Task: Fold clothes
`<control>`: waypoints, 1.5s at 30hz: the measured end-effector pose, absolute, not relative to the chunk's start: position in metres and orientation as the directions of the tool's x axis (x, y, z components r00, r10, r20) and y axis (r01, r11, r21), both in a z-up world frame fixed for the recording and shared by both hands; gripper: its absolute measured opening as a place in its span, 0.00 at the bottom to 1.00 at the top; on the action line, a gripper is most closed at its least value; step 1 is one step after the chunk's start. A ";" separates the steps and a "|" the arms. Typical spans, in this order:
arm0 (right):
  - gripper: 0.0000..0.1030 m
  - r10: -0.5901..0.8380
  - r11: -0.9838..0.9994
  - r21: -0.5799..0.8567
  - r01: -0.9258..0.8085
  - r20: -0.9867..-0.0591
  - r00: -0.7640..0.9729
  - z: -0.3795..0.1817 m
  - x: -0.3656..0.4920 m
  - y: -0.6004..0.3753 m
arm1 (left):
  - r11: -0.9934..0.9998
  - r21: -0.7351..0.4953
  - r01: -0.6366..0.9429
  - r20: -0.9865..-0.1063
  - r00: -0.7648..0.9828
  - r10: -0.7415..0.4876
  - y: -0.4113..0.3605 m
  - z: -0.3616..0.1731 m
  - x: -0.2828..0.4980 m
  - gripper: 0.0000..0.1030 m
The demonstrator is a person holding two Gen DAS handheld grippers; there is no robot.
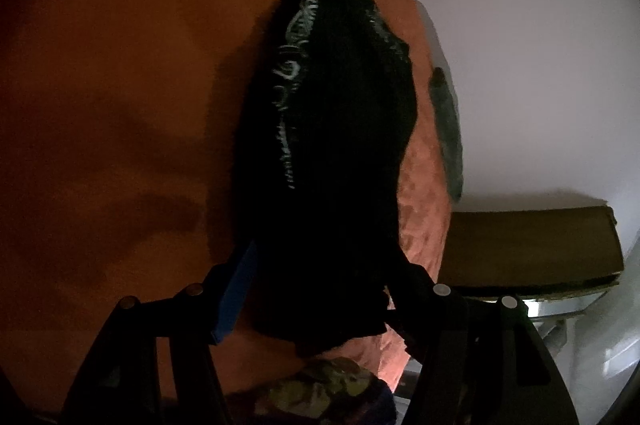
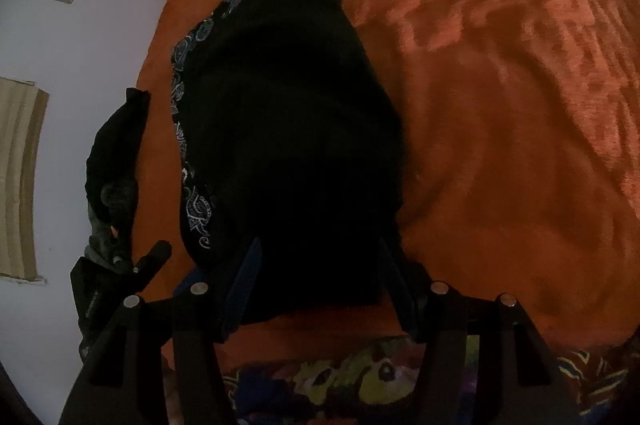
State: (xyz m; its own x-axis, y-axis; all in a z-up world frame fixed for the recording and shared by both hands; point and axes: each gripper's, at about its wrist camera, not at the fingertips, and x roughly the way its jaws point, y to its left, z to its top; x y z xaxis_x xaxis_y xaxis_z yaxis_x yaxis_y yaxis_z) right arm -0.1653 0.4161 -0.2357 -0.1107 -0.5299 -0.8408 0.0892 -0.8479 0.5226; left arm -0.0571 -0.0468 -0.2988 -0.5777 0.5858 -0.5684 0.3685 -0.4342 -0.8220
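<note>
A black garment with a white-and-blue paisley border lies lengthwise on an orange bedspread, seen in the left wrist view (image 1: 340,129) and the right wrist view (image 2: 288,129). My left gripper (image 1: 320,289) has its fingers wide apart with the garment's near end between them. My right gripper (image 2: 320,285) also stands open, its fingers on either side of the garment's near edge. The left gripper's body (image 2: 120,273) shows at the bed's left edge in the right wrist view.
The orange bedspread (image 2: 500,105) fills most of both views. A colourful patterned cloth (image 2: 360,377) lies at the near edge. A white wall (image 1: 520,45) and a brown board (image 1: 532,241) stand beside the bed. A dark cloth (image 2: 116,153) hangs at the bed's edge.
</note>
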 end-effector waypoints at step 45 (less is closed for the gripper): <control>0.69 -0.743 -0.667 0.734 -0.129 -0.667 0.049 -0.304 -0.211 0.466 | -0.229 -0.877 0.422 -0.434 -0.492 0.754 -0.036 -0.346 -0.069 0.69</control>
